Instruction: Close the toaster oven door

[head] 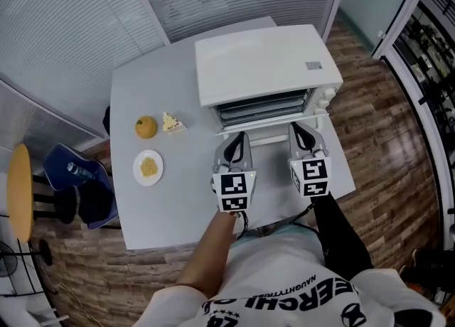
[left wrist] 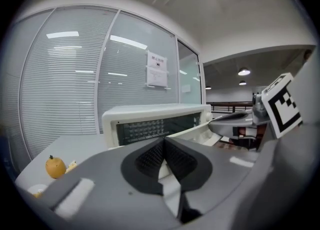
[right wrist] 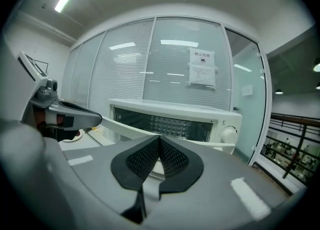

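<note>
Office corner with blind-covered glass partitions (head: 64, 27) and a pale grey table (head: 178, 205) is serving as the work area. Left gripper (head: 237, 139): jaws are pressing together, pad to pad, and carrying nothing. Right gripper (head: 297, 130): it is showing the same state, pads meeting at the tips, empty. Both tips are sitting at the front edge of the toaster oven door (head: 270, 133), which is hanging open and lying roughly level toward the person; contact cannot be confirmed. White toaster oven (head: 263, 62): it is standing at the table's far right part, its cavity and rack showing. Step in hand, by judgement: the grippers are lining up at the door's edge, and closing is not yet done. The next move is likely calling for an even upward and forward swing on both sides until the door meets the body. Left of the oven, an orange (head: 146, 127), a small food wedge (head: 170, 123) and a plate (head: 158, 169) are lying well apart from the grippers. Wood floor (head: 384, 148) is surrounding the table.
</note>
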Motion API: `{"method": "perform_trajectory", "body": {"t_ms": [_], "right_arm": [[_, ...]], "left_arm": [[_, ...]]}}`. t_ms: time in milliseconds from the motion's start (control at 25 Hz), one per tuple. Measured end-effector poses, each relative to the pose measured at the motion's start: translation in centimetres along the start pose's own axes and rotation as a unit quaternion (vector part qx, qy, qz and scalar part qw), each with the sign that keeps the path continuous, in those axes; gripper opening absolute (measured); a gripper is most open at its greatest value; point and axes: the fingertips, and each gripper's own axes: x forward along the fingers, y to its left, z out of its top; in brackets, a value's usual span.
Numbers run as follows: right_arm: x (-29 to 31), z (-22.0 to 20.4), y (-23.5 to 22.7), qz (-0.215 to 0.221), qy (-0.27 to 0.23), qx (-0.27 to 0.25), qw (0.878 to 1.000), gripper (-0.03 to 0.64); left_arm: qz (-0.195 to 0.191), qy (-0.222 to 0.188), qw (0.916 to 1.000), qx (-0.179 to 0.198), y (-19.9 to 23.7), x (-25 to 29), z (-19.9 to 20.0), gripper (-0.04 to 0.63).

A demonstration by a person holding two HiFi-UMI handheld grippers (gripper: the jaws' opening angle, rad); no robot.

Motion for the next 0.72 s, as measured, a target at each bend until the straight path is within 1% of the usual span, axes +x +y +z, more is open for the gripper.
{"method": "perform_trajectory", "body": {"t_ms": [120,280,400,720], "right_arm": [[1.1,0.9,-0.2,0.002,0.001,-0.010,1.000,0.002],[2.5,2.0,-0.6,0.007,0.004,-0.018,1.000,0.001],[3.4,2.8,-0.8,0.011,0.000,-0.020,1.000,0.000],[5.7,4.1,-1.4,0.021,-0.008,-0.004,1.000,0.000]], "left_arm": [[0.001,0.002,0.9999,0.012,0.6,0.9,0.9,0.052],[0.003,-0.002,1.0000,0.009,1.5,2.0,1.8,0.052],[0.006,-0.003,0.9999,0.014,2.0,2.8,2.4,0.052],[0.010,-0.015,0.9998,-0.012,3.9,4.5,3.3,0.051]]}}
